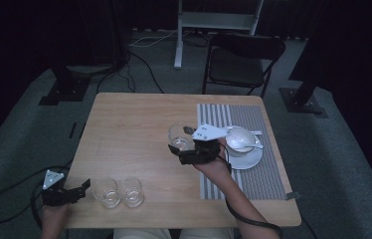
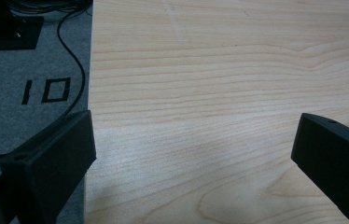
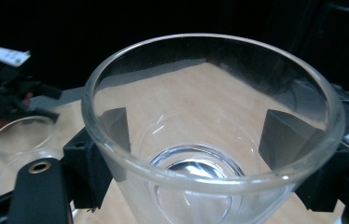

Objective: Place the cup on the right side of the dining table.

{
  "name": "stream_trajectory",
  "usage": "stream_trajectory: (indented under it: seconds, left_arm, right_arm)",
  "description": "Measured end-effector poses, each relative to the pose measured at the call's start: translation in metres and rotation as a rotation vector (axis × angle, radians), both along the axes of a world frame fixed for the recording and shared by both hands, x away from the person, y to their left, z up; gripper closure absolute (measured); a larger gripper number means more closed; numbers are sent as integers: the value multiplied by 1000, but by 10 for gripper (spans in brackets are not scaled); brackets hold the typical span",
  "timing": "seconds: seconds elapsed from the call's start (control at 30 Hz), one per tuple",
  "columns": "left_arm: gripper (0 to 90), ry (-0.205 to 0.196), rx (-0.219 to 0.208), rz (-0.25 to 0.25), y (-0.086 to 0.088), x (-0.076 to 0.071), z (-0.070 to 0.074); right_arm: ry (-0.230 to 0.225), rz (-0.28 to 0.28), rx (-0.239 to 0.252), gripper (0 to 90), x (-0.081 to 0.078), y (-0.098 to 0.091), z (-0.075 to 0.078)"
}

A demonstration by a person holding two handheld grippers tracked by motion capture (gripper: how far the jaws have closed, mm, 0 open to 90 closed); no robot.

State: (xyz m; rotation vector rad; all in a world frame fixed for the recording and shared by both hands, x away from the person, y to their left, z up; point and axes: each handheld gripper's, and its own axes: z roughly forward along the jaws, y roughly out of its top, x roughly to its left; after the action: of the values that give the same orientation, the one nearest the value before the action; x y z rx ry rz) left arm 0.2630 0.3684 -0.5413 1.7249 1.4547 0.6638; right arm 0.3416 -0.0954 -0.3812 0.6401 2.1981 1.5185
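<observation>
My right gripper (image 1: 181,141) is shut on a clear empty glass (image 1: 179,136) near the table's middle, just left of the striped placemat (image 1: 253,117). In the right gripper view the glass (image 3: 210,154) sits between both jaws of the right gripper (image 3: 200,135), its mouth towards the camera. I cannot tell whether it touches the table. Two more empty glasses (image 1: 106,191) (image 1: 133,191) stand side by side near the front left edge. My left gripper (image 1: 83,189) is open just left of them at the table's front left corner. In its own view the left gripper (image 2: 196,135) holds nothing over bare wood.
A white bowl with a spoon (image 1: 241,139) sits on a saucer (image 1: 246,160) on the placemat, right beside my right hand. A black chair (image 1: 238,62) stands behind the wooden table (image 1: 129,124). Cables (image 1: 5,209) and tape marks (image 2: 46,91) lie on the grey floor at left.
</observation>
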Motion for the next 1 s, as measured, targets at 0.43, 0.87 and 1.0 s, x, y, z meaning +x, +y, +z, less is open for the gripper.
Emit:
stream_trajectory:
  seconds: [0.43, 0.87, 1.0]
  left_arm:
    - [1, 1, 1, -2, 0, 0, 0]
    - [2, 0, 1, -4, 0, -1, 0]
    - [2, 2, 1, -2, 0, -1, 0]
  right_arm:
    - [9, -128, 26, 204, 49, -32, 30]
    - [87, -280, 59, 204, 110, -79, 43]
    - [118, -347, 55, 204, 132, -89, 42]
